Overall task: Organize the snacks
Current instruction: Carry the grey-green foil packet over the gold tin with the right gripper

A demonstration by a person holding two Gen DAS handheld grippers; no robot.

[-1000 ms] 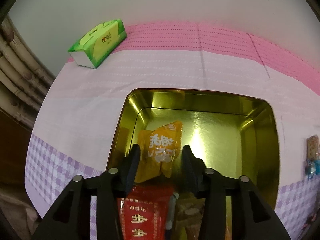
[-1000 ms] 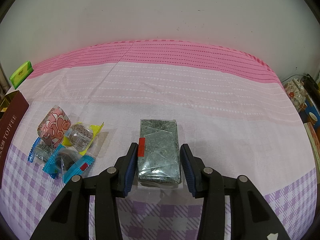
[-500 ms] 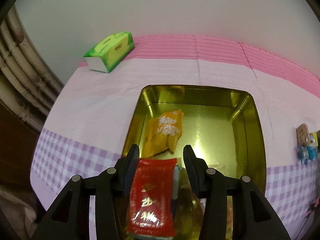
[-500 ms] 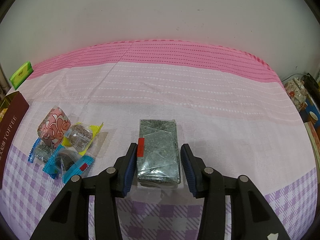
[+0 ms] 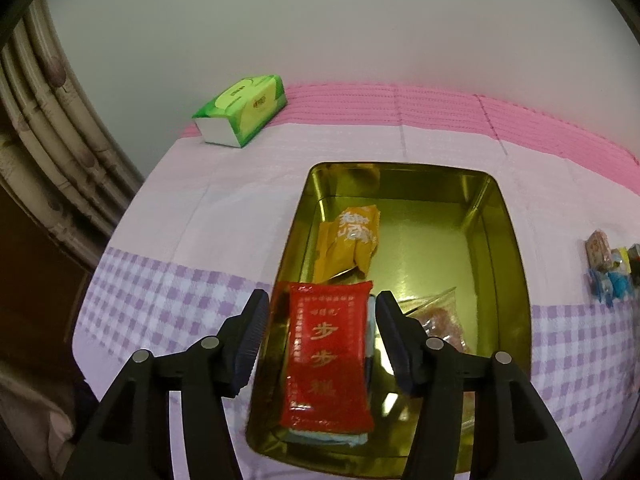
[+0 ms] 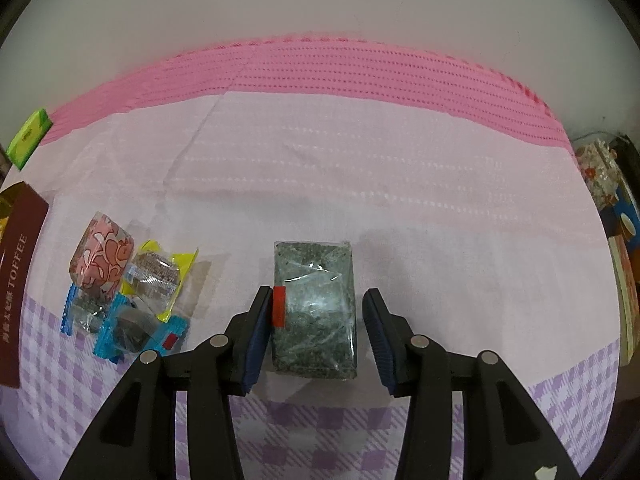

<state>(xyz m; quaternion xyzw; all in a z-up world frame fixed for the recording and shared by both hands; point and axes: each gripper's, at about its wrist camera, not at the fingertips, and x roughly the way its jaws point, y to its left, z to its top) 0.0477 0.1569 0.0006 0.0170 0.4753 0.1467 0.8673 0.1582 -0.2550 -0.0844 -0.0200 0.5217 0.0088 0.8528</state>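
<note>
Left hand-held gripper [image 5: 319, 340] tipped steeply down over the gold tin [image 5: 508, 240] on the bench [image 5: 180, 220]. Jaws just been opening, now spread wide, with gaps on both sides of the red snack pack [image 5: 326, 360] between them. Pads not pressing on it, so let go. Red pack lying flat in the near part of the tin, on top of a pale blue pack [image 5: 332, 438]. Orange snack pack [image 5: 350, 244] farther back in the tin, near the left wall. Clear bag of brownish snacks [image 5: 440, 320] at the right side of the tin. Green tissue box [image 5: 242, 110] well apart, at the far left corner of the pink cloth.

Right hand-held gripper [image 6: 316, 334] also pointing steeply down, low over the bench. Jaws just been opening a little. Dark seaweed pack [image 6: 314, 308] lying flat between them. Left pad touching or just beside the pack's edge with the red tag, right pad a bit apart from it. Not squeezed. Small pile of wrapped candies [image 6: 124, 292] off to the left, near the brown side of the tin.
</note>
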